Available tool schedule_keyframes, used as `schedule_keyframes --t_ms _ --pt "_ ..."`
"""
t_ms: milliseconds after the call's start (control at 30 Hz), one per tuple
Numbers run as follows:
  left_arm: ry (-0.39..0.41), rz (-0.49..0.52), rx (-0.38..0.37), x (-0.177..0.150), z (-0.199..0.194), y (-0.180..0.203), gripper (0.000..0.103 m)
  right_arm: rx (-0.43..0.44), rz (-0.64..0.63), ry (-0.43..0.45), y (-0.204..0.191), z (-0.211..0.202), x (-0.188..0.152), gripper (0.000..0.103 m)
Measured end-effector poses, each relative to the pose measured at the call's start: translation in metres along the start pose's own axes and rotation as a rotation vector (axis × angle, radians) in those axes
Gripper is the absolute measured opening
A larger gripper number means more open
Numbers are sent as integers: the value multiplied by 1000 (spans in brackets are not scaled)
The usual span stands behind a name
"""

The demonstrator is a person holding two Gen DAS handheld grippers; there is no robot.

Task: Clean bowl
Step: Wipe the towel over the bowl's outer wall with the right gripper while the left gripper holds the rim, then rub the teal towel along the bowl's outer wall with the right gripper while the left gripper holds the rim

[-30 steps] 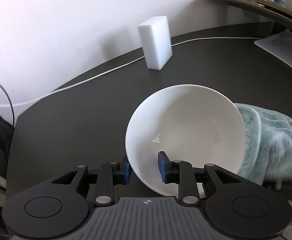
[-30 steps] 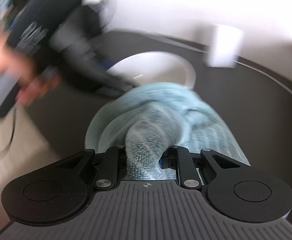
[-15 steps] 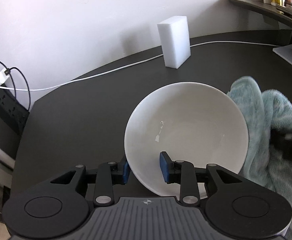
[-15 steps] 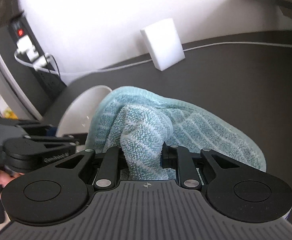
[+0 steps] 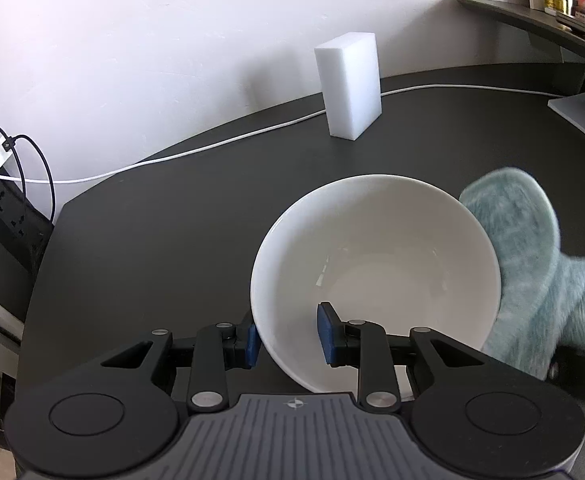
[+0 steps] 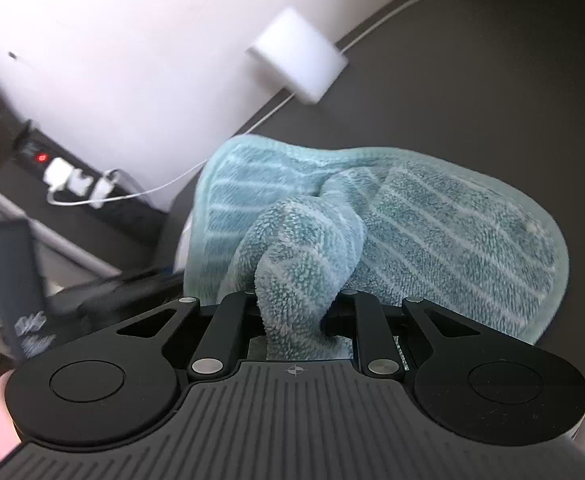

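A white bowl [image 5: 376,276] is tilted above the dark table, and my left gripper [image 5: 286,338] is shut on its near rim, one blue pad inside and one outside. A teal striped cloth [image 5: 532,264] lies against the bowl's right outer wall. In the right wrist view my right gripper [image 6: 298,312] is shut on a bunched fold of that cloth [image 6: 412,232], which spreads out ahead of the fingers. Only a sliver of the bowl [image 6: 182,246] shows behind the cloth's left edge there.
A white foam block [image 5: 350,86] stands by the wall with a white cable [image 5: 212,146] running behind it. A black power strip [image 5: 2,208] with plugs sits at the left table edge. A shelf [image 5: 532,20] with bottles and a paper sheet [image 5: 584,116] lie right.
The right gripper has rolled and dropped with the cloth, which slid from over the bowl's rim to its right outer side. The bowl stays in the left gripper's hold, hardly moved.
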State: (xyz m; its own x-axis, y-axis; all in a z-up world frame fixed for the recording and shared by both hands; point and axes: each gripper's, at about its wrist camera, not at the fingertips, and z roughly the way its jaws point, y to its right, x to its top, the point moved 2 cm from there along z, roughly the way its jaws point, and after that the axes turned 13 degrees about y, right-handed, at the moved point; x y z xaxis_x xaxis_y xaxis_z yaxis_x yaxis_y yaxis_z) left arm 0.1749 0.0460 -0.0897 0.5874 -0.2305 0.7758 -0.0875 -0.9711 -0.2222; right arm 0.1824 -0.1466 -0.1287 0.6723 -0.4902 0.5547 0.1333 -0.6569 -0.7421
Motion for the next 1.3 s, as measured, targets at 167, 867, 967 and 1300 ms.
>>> schedule_keyframes --t_ms 167,867,967,1300 --pt "2 -31 -1 -2 0 -9 26 -32 -9 30 3 15 11 20" --pt "7 -61 -16 -5 2 -19 26 -215 -336 84 -32 42 26 22" --pt "2 -85 -33 -5 4 -23 26 -222 -354 79 -35 43 26 22" --pt "8 -45 -8 -8 2 -13 25 -154 -350 -52 -38 19 -4 21"
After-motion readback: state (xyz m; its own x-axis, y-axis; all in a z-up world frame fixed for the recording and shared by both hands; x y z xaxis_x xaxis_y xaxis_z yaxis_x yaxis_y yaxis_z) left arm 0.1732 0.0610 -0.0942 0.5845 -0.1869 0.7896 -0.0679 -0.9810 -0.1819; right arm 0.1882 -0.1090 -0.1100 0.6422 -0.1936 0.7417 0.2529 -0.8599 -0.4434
